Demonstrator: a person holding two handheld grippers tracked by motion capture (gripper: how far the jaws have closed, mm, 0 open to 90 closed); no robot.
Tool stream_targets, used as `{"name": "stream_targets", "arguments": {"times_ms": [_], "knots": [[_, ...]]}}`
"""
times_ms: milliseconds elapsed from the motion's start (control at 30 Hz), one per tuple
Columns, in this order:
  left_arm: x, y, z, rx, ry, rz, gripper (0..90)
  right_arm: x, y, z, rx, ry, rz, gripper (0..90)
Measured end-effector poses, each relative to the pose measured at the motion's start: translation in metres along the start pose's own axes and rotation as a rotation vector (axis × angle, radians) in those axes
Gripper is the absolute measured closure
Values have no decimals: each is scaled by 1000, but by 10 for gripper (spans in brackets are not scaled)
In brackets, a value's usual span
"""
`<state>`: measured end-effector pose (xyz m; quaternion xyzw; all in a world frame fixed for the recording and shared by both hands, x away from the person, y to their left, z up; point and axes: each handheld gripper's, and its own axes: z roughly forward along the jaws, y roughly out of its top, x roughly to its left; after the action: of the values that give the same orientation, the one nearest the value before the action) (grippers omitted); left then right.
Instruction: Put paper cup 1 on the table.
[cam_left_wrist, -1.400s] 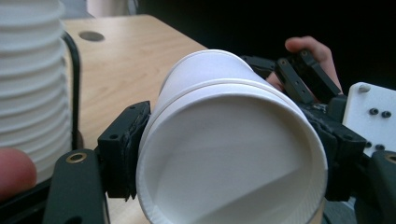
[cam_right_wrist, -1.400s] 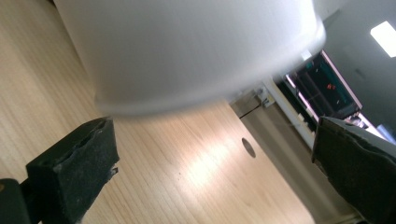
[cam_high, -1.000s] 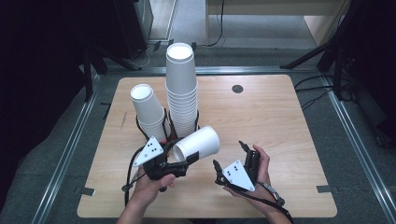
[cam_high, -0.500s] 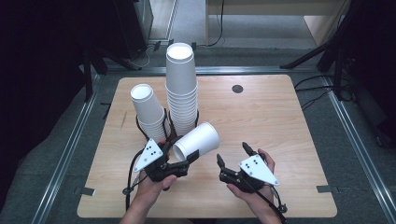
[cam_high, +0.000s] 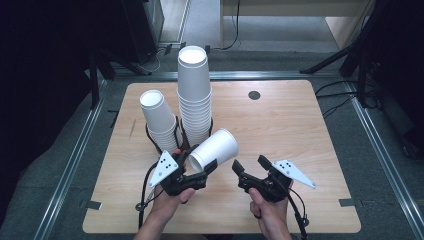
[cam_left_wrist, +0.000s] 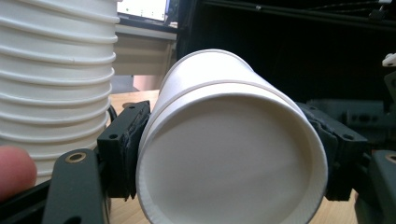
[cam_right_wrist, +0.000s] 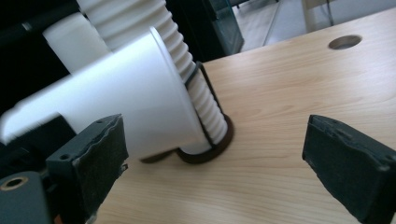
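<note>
Pale wood grain covers the tabletop (cam_high: 300, 125), which is taken as the landmark. Over its near edge, two hands come in. The left tongs (cam_high: 200, 172) are pinched on a white paper cup (cam_high: 215, 150), gripped near its rim, the cup lying on its side above the wood with its closed base pointing away and to the right. The right tongs (cam_high: 252, 167) are held just right of that cup, jaws spread with nothing between them; they have just been opening. In the right gripper view the cup (cam_right_wrist: 126, 102) is seen beside the left jaw, not touched by it. Farther in on the tabletop, two stacks of cups are set in dark ring holders: a tall stack (cam_high: 194, 95) and, left of it, a short leaning stack (cam_high: 159, 120). Toward the far edge a round dark hole (cam_high: 254, 95) is cut. Beyond the tabletop, grey floor (cam_high: 380, 150), metal rails (cam_high: 75, 160) and trailing cables (cam_high: 335, 90) are seen.
</note>
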<state>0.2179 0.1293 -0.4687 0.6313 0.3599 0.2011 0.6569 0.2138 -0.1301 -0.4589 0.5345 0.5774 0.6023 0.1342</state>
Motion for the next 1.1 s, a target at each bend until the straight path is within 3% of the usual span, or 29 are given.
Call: {"name": "stream_targets", "arguments": {"times_ms": [33, 67, 100, 133, 167, 200, 233, 300, 333, 367, 467, 600, 633, 667, 867, 900, 967, 1100], "knots": [[-1, -1, 2, -10, 5, -1, 248, 0, 3, -1, -11, 17, 77, 72], [-1, -1, 2, -10, 5, -1, 248, 0, 3, -1, -11, 17, 77, 72], [-2, -1, 3, -16, 5, -3, 248, 0, 5, 0, -11, 36, 168, 81], [-3, -1, 4, -19, 6, -1, 249, 0, 5, 1, -6, 49, 208, 83], [-5, -2, 6, -22, 2, -1, 249, 0, 5, 2, -3, 55, 240, 83], [-5, -2, 6, -22, 2, -1, 249, 0, 5, 2, -3, 55, 240, 83], [-6, -2, 7, -19, -2, -1, 249, 2, 4, 5, 3, 68, 300, 83], [-7, -3, 10, -16, -2, -4, 249, 2, 3, 7, 6, 78, 349, 83], [-7, -3, 10, -16, -2, -4, 249, 2, 3, 7, 6, 78, 349, 83], [-7, -5, 11, -21, 1, -5, 249, 2, 2, 9, 8, 90, 408, 83], [-8, -5, 12, -24, 2, -5, 249, 2, 2, 10, 3, 84, 454, 83], [-10, -6, 14, -30, 2, 1, 249, 0, 2, 14, 8, 109, 584, 83], [-11, -6, 15, -30, -2, 1, 249, 0, 3, 16, 17, 114, 653, 83], [-13, -7, 16, -37, -2, 0, 249, 0, 3, 17, 18, 120, 683, 83], [-18, -8, 18, -32, 10, 40, 249, 0, 1, 23, 26, 127, 765, 83], [-19, -8, 18, -31, 6, 39, 250, 1, -1, 27, 29, 138, 798, 77], [-20, -8, 18, -32, 2, 36, 249, 1, -2, 28, 22, 146, 806, 77], [-20, -8, 18, -36, 3, 33, 251, 2, -4, 36, 8, 183, 869, 68]]}}
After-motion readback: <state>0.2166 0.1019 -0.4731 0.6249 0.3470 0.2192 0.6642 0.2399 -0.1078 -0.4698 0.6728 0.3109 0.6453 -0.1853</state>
